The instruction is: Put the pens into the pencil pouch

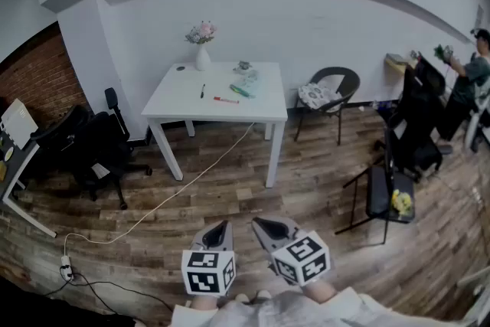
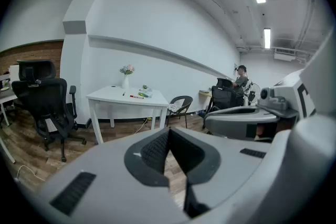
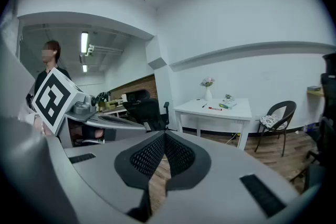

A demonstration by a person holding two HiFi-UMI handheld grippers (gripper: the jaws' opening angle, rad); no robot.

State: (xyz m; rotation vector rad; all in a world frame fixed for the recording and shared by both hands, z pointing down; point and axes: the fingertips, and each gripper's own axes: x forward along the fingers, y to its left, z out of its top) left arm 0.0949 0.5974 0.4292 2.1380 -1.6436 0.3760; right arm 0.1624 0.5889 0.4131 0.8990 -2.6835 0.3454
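Far across the room a white table [image 1: 184,107] holds a black pen [image 1: 202,91], a red pen [image 1: 226,99] and a pale green pencil pouch [image 1: 245,83]. The same table [image 2: 107,96] shows small in the left gripper view, and again as a table [image 3: 231,112] in the right gripper view with the red pen [image 3: 214,108] on it. My left gripper [image 1: 222,227] and right gripper [image 1: 260,226] hang side by side low in the head view, over the wooden floor, well short of the table. Both are shut and hold nothing.
A vase of flowers [image 1: 201,42] stands at the table's back. A black office chair [image 1: 96,149] is left of it, a round chair [image 1: 329,96] to its right. A white cable [image 1: 184,188] runs over the floor. A folding chair [image 1: 383,195] and a person [image 1: 467,80] are at right.
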